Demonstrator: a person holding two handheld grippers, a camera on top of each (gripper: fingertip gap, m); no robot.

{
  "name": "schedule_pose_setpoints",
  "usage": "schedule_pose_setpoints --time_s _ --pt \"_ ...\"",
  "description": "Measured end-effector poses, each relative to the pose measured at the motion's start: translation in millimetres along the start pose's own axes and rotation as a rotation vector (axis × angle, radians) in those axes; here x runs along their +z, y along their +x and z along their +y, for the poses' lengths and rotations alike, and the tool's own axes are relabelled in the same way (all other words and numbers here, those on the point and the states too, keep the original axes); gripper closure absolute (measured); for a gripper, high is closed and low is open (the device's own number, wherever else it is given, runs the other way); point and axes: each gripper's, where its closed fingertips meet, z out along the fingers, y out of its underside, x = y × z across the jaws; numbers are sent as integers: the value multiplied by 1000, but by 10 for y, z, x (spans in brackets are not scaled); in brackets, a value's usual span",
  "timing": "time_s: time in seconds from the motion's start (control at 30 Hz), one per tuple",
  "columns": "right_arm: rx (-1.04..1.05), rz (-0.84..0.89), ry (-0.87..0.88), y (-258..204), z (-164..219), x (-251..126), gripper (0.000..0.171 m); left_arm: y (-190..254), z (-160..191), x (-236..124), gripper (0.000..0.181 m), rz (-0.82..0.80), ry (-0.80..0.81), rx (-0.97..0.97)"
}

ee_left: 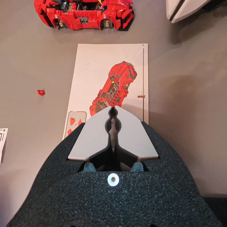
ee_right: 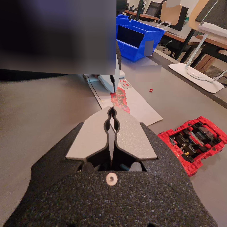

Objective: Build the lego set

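Observation:
A partly built red Lego car stands on the grey table beyond an instruction sheet. It also shows at the right in the right wrist view. A small red tile with a yellow emblem lies loose left of the sheet, and shows in the right wrist view. My left gripper is shut over the sheet's printed car. The right wrist view shows it with its tips down at the sheet. My right gripper is shut above the sheet's near edge.
A blue bin stands at the back of the table. A white lamp base sits at the right edge. A slip of paper lies at the left. Chairs and desks stand beyond the table. Spacing between my two grippers at the tips: around 12 cm.

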Motion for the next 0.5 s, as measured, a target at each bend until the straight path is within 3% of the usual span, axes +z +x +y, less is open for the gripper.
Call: schedule_pose_setpoints --time_s 0.23,0.43,0.5 --pt "61 36 62 97 -63 -64 171 1 0 0 181 1 4 0" --pt "133 89 137 229 -128 -139 157 1 0 1 181 -3 6 7" --pt "156 75 163 241 -151 -161 169 1 0 0 181 -1 8 8"
